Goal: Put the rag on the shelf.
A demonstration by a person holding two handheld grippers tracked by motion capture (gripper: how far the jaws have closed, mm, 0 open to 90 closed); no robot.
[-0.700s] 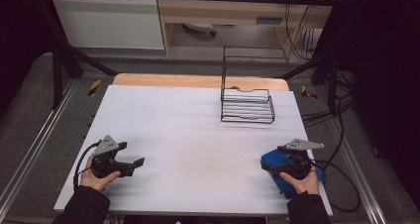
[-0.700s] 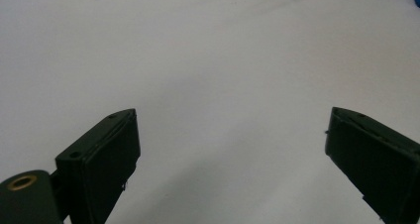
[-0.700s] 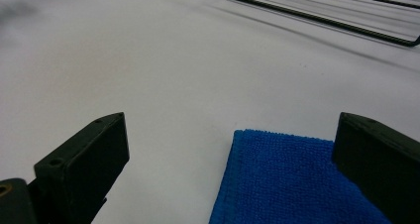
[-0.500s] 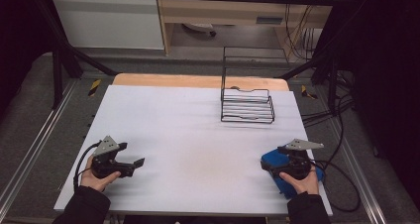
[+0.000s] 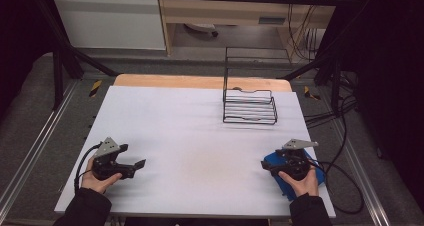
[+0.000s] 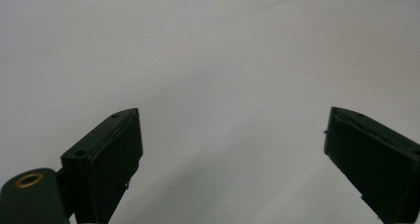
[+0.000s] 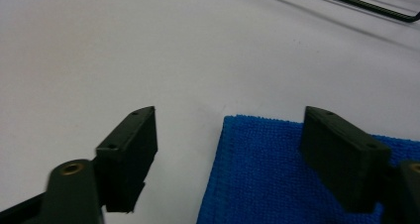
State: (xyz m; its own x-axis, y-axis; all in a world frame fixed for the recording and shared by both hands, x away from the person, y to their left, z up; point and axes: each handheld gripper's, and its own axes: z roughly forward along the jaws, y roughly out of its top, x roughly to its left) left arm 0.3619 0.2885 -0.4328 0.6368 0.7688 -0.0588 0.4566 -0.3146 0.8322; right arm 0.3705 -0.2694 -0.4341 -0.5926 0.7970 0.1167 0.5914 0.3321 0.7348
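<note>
Hovering low over a blue cloth (image 7: 292,169) at the near right corner of the table (image 5: 200,131), the right gripper (image 7: 228,149) had its jaws spread and empty, the cloth's left edge lying between them. At the near left, the left gripper (image 6: 233,154) stood spread wide above bare white tabletop, holding nothing. Well beyond the cloth, toward the far edge, a black wire rack (image 5: 250,106) stood upright.

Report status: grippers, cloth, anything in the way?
Both grippers open, holding nothing. Right gripper over blue cloth's edge, one of its fingers above it. Wire rack far off; path clear.
</note>
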